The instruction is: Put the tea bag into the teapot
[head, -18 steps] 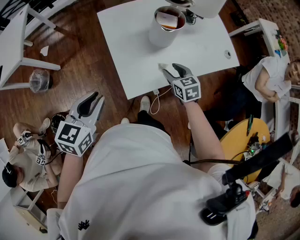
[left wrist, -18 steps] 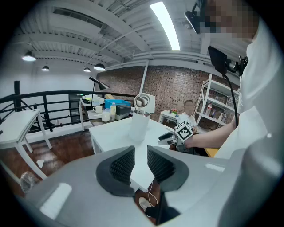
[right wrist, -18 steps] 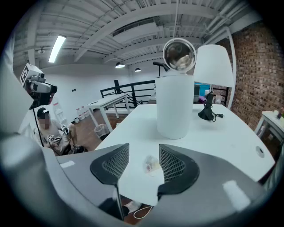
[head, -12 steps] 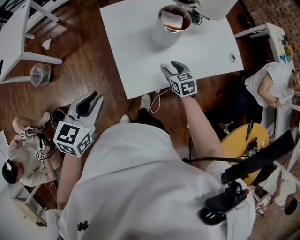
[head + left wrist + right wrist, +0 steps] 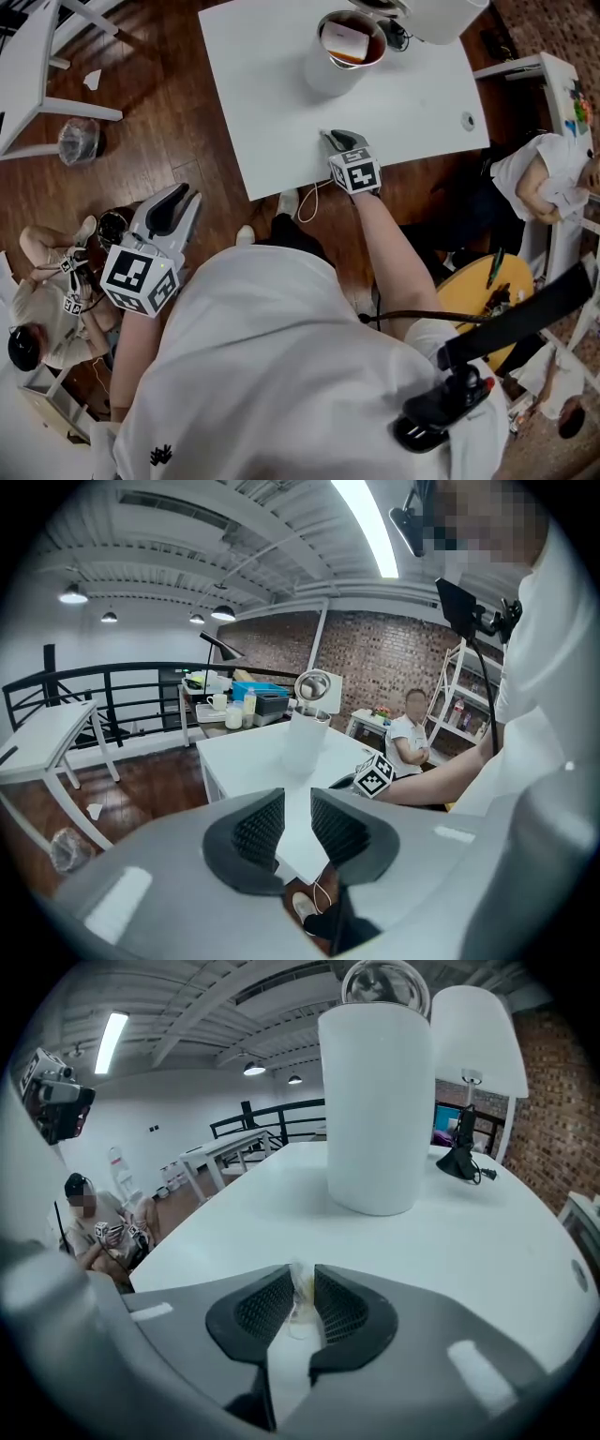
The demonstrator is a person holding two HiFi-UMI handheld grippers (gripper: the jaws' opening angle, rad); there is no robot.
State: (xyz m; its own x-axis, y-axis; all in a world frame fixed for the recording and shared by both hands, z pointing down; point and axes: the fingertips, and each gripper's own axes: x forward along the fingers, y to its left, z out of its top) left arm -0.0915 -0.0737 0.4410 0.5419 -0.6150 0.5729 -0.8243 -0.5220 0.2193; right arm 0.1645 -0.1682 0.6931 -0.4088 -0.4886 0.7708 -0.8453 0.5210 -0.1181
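The pale, thin tea bag (image 5: 300, 1293) is pinched between the jaws of the right gripper (image 5: 337, 141), low over the near edge of the white rectangular table (image 5: 281, 112). It stands edge-on, its long axis along the jaws, its far end pointing towards the tall white cylindrical teapot (image 5: 375, 1101). Bare tabletop lies between the two. The open-topped teapot holds reddish-brown liquid. A small black stand with a cable (image 5: 464, 1162) sits to the teapot's right. The left gripper (image 5: 297, 803), jaws parted and empty, hangs off the table's near left, over the wooden floor (image 5: 159, 122).
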